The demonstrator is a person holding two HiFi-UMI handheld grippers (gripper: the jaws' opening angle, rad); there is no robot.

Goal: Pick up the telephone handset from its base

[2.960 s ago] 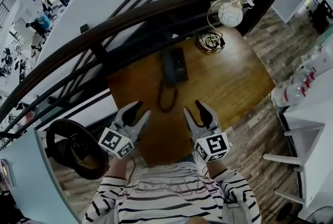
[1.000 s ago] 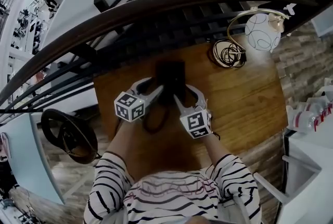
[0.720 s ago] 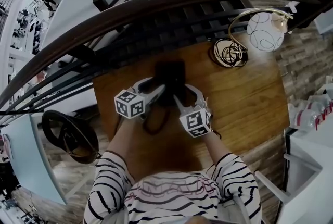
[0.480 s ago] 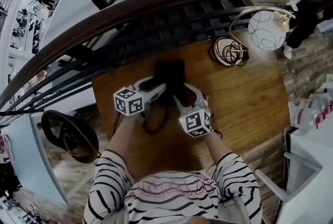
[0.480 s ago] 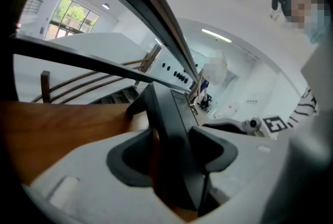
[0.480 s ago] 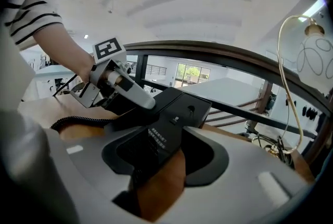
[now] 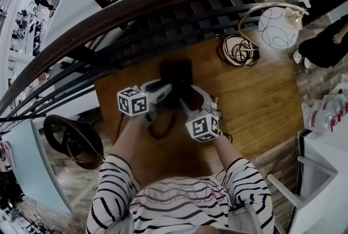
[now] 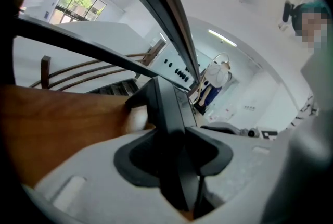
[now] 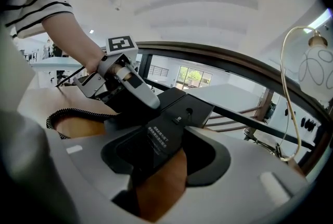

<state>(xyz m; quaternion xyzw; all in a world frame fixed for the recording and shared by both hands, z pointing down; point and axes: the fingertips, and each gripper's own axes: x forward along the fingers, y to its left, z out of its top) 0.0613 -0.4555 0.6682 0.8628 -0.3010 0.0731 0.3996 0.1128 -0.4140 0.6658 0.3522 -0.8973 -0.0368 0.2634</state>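
Left gripper [image 7: 165, 90] jaws just closed around handset [image 8: 162, 106].

Your table [image 7: 255, 91]: smooth brown wood, satin sheen, grain showing. Telephone [image 9: 179, 103]: matt black plastic, with a printed label on its base. Coiled cord [image 9: 73, 112]: dark, ribbed plastic. Railing [image 7: 163, 1] ahead of you: dark polished wood. Lamp globe [image 7: 278, 29]: glossy white, probably glass. Floor planks [image 7: 318, 78]: grey-brown wood grain, matt. Your sleeve [image 7: 111, 184]: striped knit cloth.
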